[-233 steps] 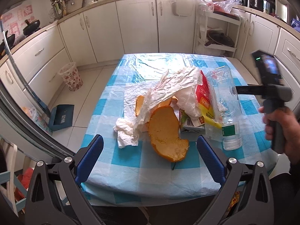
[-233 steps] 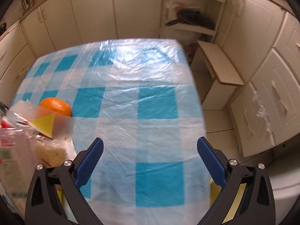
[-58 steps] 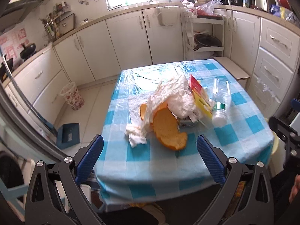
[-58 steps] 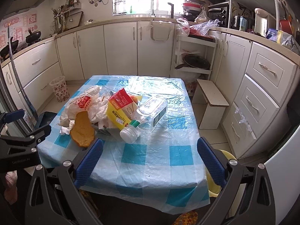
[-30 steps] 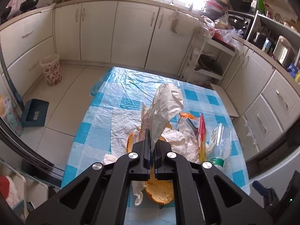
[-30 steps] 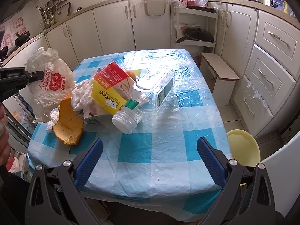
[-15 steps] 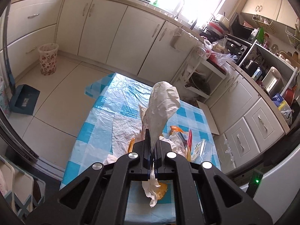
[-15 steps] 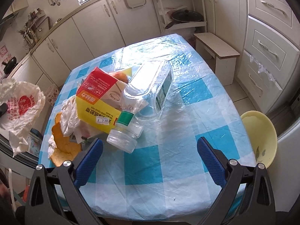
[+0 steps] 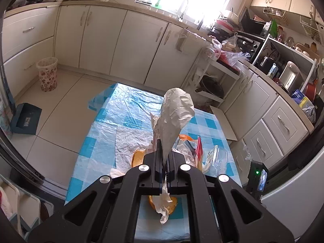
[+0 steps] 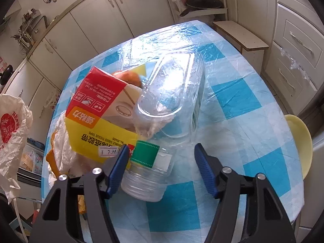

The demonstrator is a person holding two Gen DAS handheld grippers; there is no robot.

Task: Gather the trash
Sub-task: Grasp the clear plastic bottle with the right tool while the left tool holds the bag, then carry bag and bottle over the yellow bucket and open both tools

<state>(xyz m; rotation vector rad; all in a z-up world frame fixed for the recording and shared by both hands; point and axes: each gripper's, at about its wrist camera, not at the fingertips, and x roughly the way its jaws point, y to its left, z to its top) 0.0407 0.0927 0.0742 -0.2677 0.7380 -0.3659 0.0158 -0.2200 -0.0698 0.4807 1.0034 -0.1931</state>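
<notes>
My left gripper (image 9: 165, 158) is shut on a white plastic bag (image 9: 174, 115) and holds it high above the table; the bag also hangs at the left edge of the right wrist view (image 10: 12, 125). My right gripper (image 10: 161, 158) is open, its fingers either side of the neck end of a clear plastic bottle (image 10: 168, 105) with a green label, which lies on the trash pile. A red and yellow tape box (image 10: 101, 109), an orange (image 10: 129, 77), orange peel (image 9: 137, 156) and crumpled tissue (image 10: 62, 141) lie beside it.
The table has a blue and white checked plastic cover (image 10: 239, 97). A yellow bowl (image 10: 299, 141) sits off its right edge, a wooden stool (image 10: 241, 34) beyond. A patterned waste bin (image 9: 47, 74) and a blue dustpan (image 9: 25, 118) stand on the floor at left.
My left gripper has lifted the bag a little higher. My right gripper has dropped down to the bottle and its fingers have narrowed around the neck end.
</notes>
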